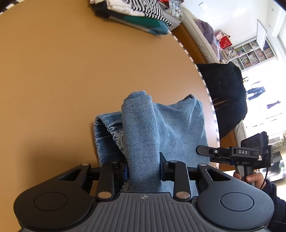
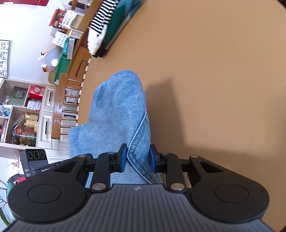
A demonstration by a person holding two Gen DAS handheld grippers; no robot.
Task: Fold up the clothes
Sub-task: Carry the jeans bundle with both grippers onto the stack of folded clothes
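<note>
On the tan desk [image 1: 53, 80] sits a pair of blue jeans [image 1: 160, 125], bunched and partly lifted. Only the left wrist view catches the other tool with a hand [image 1: 253, 178] on its handle, plus a dark jacket [image 1: 227, 96]; the right view shows shelves [image 2: 23, 110] instead. The left gripper [image 1: 143, 167] has its jaws pinched on a denim fold, and the right gripper [image 2: 137, 158] is clamped on a stitched hem. Folded striped clothes [image 1: 135, 12] sit at the far edge.
</note>
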